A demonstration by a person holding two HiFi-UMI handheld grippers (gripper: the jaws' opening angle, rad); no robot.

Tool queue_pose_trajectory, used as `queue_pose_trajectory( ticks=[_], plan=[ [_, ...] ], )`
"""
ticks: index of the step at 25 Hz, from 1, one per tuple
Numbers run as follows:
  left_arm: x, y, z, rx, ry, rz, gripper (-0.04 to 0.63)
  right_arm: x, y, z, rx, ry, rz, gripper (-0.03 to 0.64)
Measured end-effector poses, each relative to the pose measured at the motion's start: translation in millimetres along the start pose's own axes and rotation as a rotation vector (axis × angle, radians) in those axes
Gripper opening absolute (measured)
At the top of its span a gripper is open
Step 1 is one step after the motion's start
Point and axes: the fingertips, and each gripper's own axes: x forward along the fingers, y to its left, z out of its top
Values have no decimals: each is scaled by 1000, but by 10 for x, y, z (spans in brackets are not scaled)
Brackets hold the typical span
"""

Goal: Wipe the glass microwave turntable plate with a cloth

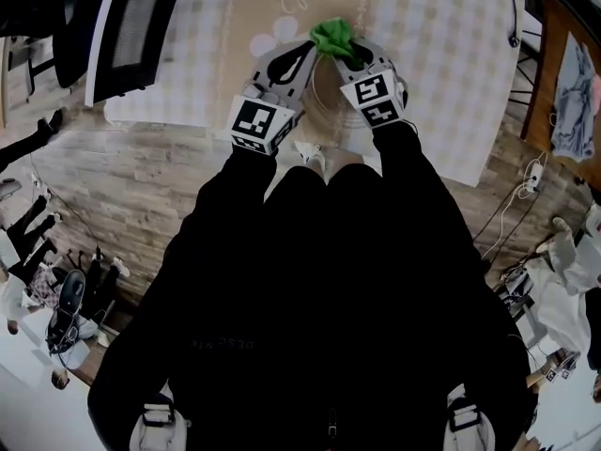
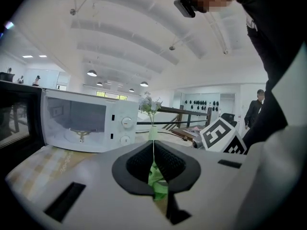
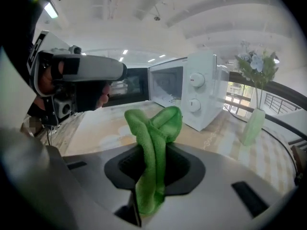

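Right gripper [image 3: 153, 153] clamps the green cloth [image 3: 154, 126] just right of the left gripper [image 2: 153, 158], whose jaws are pinched together (glass plate's too faint to place tbh).

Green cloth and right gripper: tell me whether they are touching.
Touching. The right gripper view shows the green cloth pinched between the jaws of the right gripper, its folds standing up above them.

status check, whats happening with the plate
Left gripper shut on clear glass turntable plate. Right gripper shut on green cloth, close by. White microwave stands aside, door open.
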Motion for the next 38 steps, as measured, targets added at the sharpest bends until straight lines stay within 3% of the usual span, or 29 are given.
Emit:
queue_pose_trajectory(
  ticks=[15,23,38],
  plan=[
    [148,269,-238,-70,31,72,21,428,-108,-325,95,150,-44,95],
    [246,269,-354,-45,71,65,21,500,-194,-378,140,181,-78,94],
    [392,22,-409,-2,91,-13,21,162,-573,-640,229,239,-226,89]
  ],
)
